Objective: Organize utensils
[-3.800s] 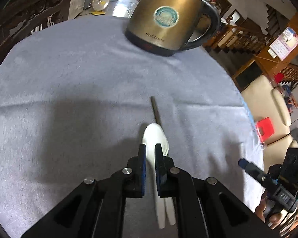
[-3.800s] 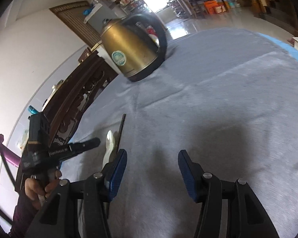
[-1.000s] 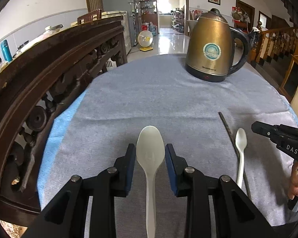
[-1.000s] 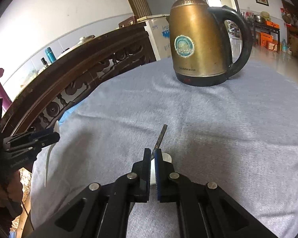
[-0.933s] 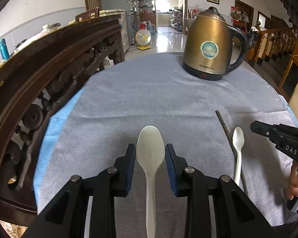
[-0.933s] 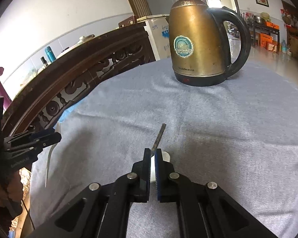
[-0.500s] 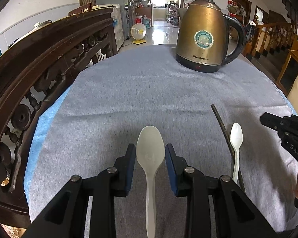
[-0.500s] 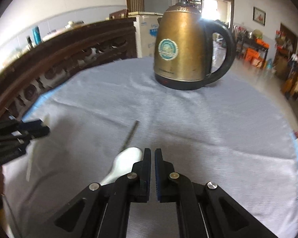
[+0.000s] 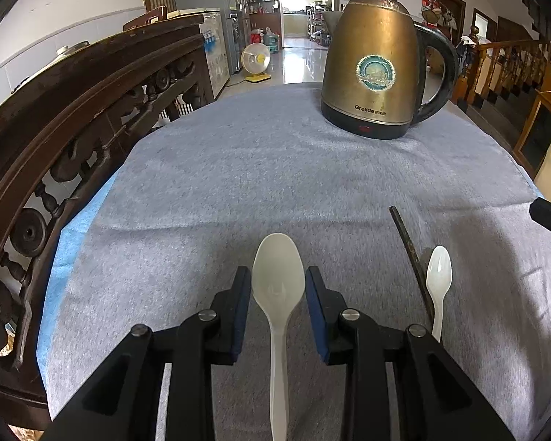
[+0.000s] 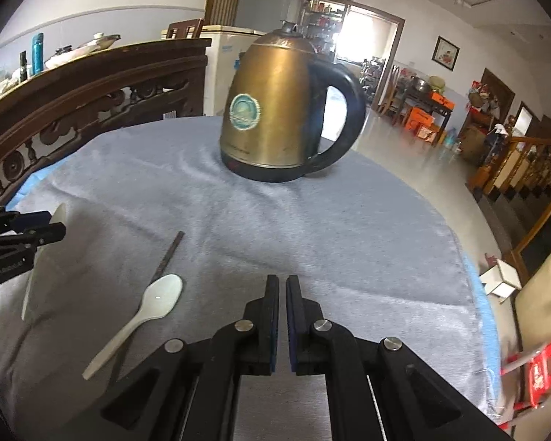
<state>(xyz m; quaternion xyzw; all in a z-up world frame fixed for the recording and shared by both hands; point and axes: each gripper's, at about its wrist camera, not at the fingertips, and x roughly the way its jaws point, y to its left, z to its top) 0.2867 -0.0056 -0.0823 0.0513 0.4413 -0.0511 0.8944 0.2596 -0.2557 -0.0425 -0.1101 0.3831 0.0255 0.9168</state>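
My left gripper (image 9: pixel 278 284) is shut on a large white plastic spoon (image 9: pixel 278 294), bowl forward, above the grey cloth. A smaller white spoon (image 9: pixel 438 283) lies on the cloth to the right, beside a thin dark stick (image 9: pixel 409 250). In the right wrist view the small spoon (image 10: pixel 154 305) and the stick (image 10: pixel 169 253) lie left of my right gripper (image 10: pixel 282 296), which is shut and empty. The left gripper (image 10: pixel 25 235) with its large spoon (image 10: pixel 58 215) shows at the far left.
A brass electric kettle (image 9: pixel 374 70) stands at the back of the round table (image 9: pixel 238 169); it also shows in the right wrist view (image 10: pixel 279 110). A carved dark wooden chair back (image 9: pixel 73 110) borders the table's left side. Stairs and furniture lie beyond the right edge.
My right gripper has swung right and away from the small spoon, which now lies free on the cloth. My left gripper has moved a little forward, still holding the large spoon.
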